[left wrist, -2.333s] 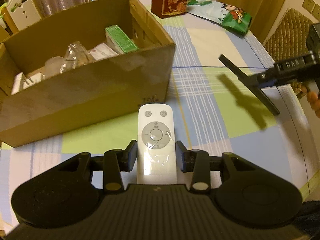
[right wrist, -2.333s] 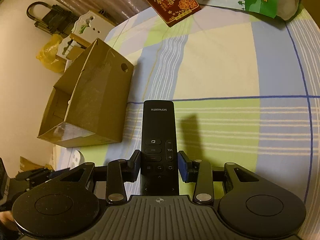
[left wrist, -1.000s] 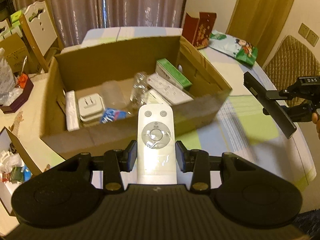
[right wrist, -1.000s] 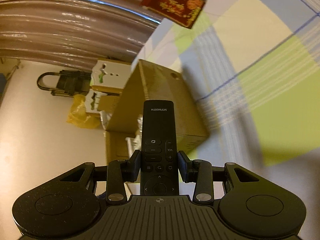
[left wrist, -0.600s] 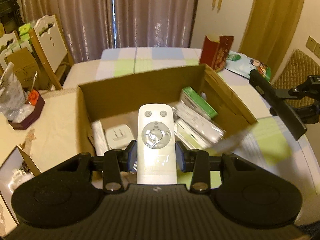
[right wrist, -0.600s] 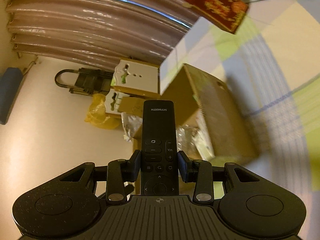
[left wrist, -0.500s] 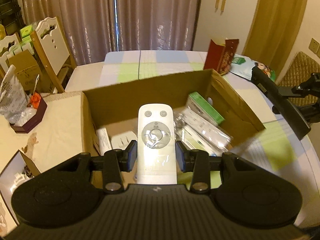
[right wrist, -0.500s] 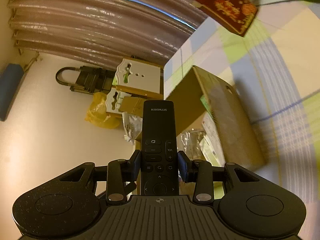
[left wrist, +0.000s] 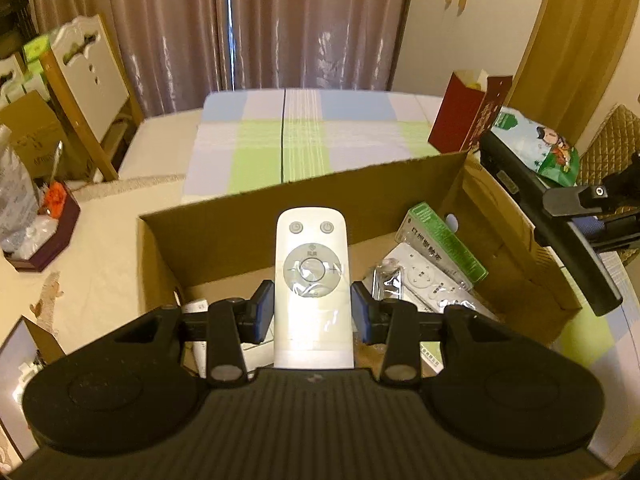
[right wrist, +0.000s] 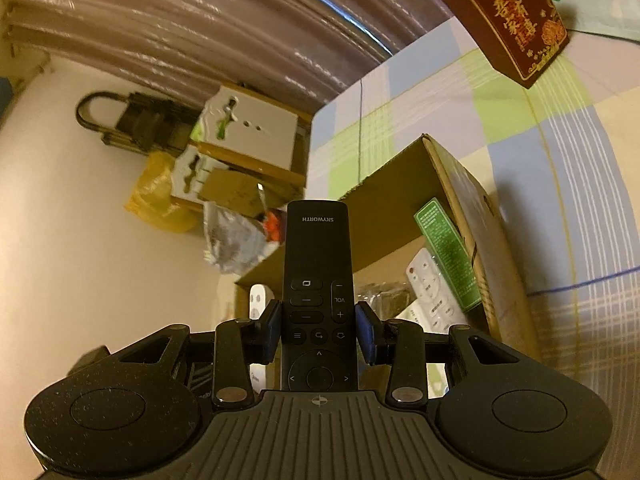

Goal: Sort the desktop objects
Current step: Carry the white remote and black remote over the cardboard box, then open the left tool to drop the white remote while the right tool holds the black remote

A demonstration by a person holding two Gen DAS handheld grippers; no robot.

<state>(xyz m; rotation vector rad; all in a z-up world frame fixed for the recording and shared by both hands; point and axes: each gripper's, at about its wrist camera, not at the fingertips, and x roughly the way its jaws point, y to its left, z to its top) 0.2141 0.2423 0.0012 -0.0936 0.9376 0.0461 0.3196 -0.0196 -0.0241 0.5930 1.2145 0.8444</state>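
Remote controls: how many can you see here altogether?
3: a white remote in the left gripper, a black remote in the right gripper, and another white one lying in the cardboard box. More may be hidden.

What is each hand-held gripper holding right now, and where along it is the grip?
Left hand-held gripper: white rectangular remote, pinched on its long sides below the round pad. Right hand-held gripper: black Skyworth remote, pinched at its button section.
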